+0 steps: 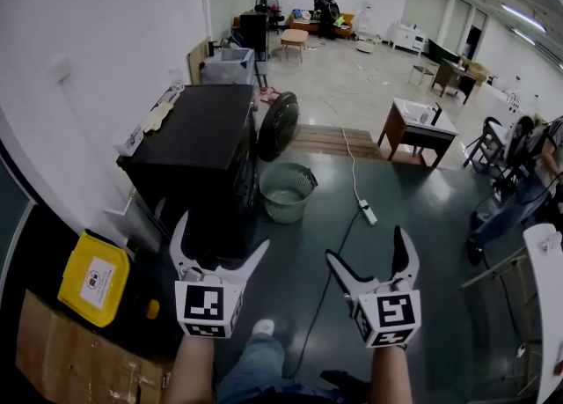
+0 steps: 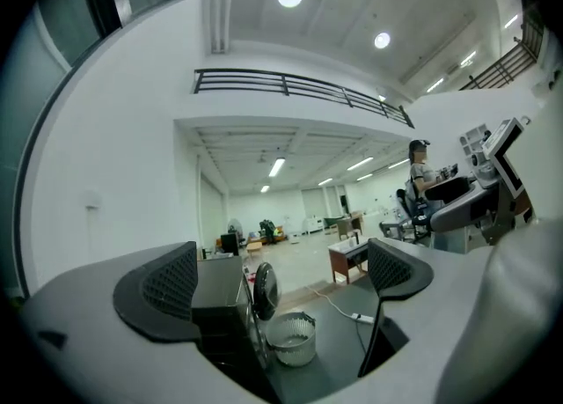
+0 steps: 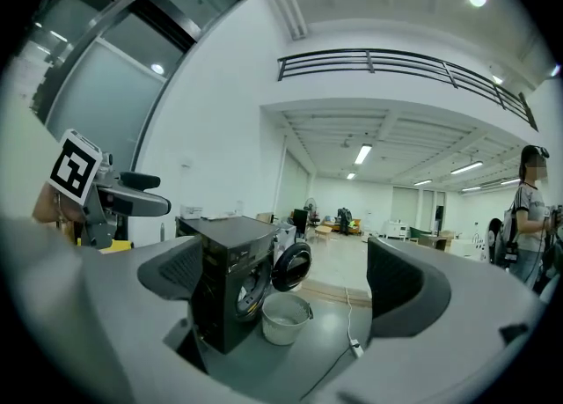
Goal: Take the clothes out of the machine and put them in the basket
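A black front-loading washing machine [image 1: 198,160] stands at the left wall, its round door [image 1: 278,125] swung open. A pale green basket [image 1: 287,191] sits on the floor in front of it; I see no clothes in it. Both grippers hang well short of the machine, over the dark floor. My left gripper [image 1: 223,231] is open and empty, and so is my right gripper [image 1: 365,244]. The left gripper view has the machine [image 2: 220,292] and basket [image 2: 291,338] between the jaws. In the right gripper view the machine [image 3: 230,275], door [image 3: 292,268] and basket [image 3: 283,317] show; the drum's inside is too dark to read.
A white power strip [image 1: 368,211] and its cable trail across the floor right of the basket. A yellow box [image 1: 92,277] and cardboard [image 1: 66,358] lie at the near left. A wooden table [image 1: 420,129] and a seated person [image 1: 528,178] are to the right.
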A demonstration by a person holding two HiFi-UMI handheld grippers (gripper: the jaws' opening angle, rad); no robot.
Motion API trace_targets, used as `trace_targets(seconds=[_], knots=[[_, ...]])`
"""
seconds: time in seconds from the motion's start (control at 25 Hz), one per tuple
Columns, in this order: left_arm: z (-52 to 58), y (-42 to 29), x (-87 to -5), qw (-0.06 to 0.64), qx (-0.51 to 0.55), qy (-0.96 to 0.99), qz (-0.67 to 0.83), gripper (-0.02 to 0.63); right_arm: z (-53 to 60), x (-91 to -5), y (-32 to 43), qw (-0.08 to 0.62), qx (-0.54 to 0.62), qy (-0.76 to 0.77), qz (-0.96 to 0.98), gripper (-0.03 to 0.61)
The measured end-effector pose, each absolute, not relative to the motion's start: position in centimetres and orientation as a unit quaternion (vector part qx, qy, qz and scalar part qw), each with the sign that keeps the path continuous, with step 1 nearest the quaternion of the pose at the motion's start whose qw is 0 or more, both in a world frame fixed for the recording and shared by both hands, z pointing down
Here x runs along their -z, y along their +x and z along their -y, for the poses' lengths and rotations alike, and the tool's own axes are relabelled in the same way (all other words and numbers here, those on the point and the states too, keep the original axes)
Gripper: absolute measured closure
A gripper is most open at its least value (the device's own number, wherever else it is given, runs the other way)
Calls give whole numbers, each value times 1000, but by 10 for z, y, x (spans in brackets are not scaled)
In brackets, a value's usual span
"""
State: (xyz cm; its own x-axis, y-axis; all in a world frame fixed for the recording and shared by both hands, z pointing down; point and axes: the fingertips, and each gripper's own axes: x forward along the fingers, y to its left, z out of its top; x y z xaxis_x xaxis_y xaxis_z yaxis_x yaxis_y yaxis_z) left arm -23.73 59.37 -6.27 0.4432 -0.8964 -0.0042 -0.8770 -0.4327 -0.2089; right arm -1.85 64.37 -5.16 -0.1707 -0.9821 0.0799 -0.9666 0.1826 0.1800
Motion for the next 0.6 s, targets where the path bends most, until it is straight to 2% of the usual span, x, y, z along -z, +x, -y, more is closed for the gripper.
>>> trace_targets(seconds=[0.6], knots=[[-369, -263, 51, 49, 53, -858, -508, 44, -436, 50, -43, 111, 23, 652, 749, 13]])
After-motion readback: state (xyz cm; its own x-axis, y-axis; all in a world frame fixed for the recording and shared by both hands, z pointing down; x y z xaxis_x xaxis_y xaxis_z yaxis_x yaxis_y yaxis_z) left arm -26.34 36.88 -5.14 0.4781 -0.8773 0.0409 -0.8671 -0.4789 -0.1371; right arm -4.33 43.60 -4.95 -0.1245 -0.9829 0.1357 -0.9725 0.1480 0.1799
